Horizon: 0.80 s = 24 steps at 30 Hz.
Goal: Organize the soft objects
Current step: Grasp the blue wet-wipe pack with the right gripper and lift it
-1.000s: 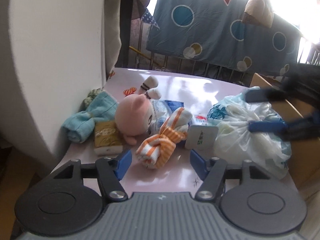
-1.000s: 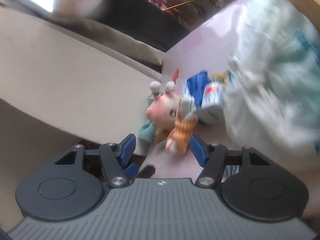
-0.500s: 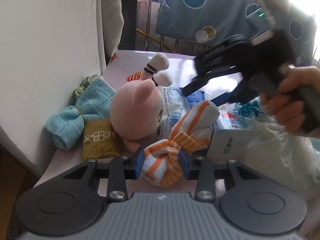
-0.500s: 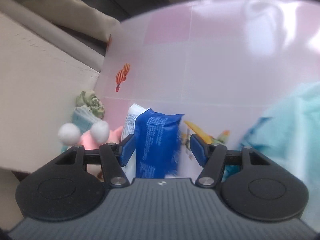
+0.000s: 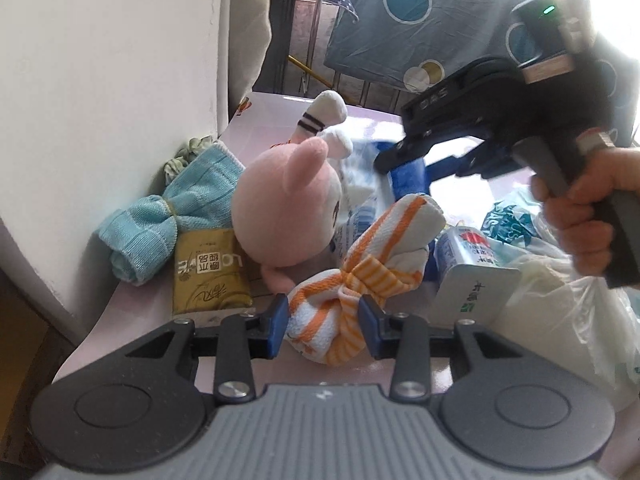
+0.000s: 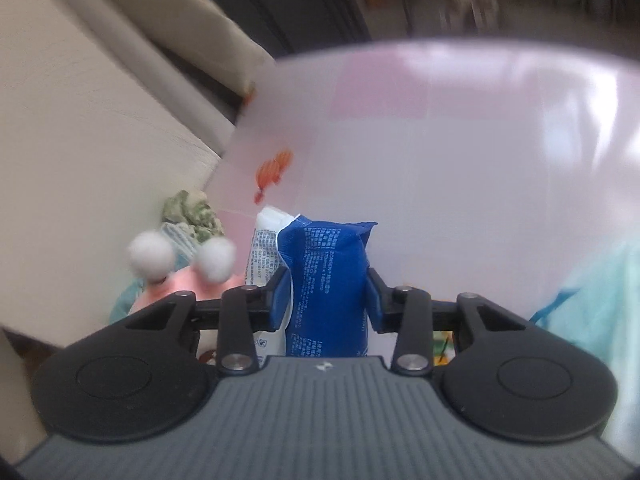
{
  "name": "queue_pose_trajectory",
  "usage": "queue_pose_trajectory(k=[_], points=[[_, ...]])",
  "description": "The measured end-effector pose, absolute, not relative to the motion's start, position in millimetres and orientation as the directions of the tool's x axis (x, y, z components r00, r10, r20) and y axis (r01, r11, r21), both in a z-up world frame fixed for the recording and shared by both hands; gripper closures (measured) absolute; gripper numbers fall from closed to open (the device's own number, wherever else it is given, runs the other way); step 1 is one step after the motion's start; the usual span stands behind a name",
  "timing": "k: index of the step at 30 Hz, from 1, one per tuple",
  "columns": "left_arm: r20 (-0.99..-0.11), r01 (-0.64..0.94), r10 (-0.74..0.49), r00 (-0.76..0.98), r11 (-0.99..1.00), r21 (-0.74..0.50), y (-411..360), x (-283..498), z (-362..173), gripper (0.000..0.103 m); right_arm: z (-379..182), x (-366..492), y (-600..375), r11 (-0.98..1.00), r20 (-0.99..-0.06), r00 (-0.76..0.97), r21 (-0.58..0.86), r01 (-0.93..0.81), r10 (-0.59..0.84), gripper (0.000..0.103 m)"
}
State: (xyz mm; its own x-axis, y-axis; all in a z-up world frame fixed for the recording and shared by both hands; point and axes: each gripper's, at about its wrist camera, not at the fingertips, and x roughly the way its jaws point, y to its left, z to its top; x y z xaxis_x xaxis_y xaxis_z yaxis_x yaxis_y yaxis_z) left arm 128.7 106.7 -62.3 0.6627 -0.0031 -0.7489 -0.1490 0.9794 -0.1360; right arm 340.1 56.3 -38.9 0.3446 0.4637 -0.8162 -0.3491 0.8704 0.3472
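My left gripper is shut on the knotted orange-and-white striped cloth at the near edge of the pink table. Behind the cloth lies a pink plush, with a light blue tied towel and a gold tissue pack to its left. A hand holds my right gripper down behind the plush. In the right wrist view that gripper has its jaws closing, and both pads touch the upright blue tissue pack between them.
A white wall panel bounds the table on the left, with a green scrunchie against it. A stuffed white plastic bag, a white-and-green pack and a red-labelled pack crowd the right. A blue spotted sheet hangs behind.
My left gripper came down and closed on the striped cloth. My right gripper swung from the plastic bag to behind the plush and narrowed around the blue pack.
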Motion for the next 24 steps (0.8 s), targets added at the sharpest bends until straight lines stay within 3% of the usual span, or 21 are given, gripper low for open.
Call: queue_pose_trajectory(k=[7,8,13,17,24], points=[[-0.77,-0.209,-0.019,0.638,0.958,-0.197,122.1,123.5,-65.1,0.067,11.4,295.9,63.7,0.847,-0.763,0.488,0.143,-0.512,0.424,0.067],[-0.775,-0.218,-0.026,0.632,0.953,-0.209,125.1,123.6,-66.6,0.067,17.8,290.4,62.0,0.844,-0.752,0.503,0.129,-0.521,0.426,0.077],[-0.798,-0.237,-0.043,0.601,0.944,-0.23,133.1,128.3,-73.2,0.067,44.4,269.0,47.5,0.834,-0.71,0.532,0.145,-0.532,0.462,0.093],[-0.786,-0.251,-0.053,0.616,0.932,-0.259,138.5,120.7,-68.2,0.067,62.3,248.8,32.1,0.801,-0.668,0.508,0.234,-0.551,0.544,0.093],[-0.778,-0.254,-0.03,0.628,0.937,-0.241,138.3,108.8,-59.4,0.067,63.9,217.1,7.5,0.768,-0.678,0.425,0.339,-0.543,0.6,0.091]])
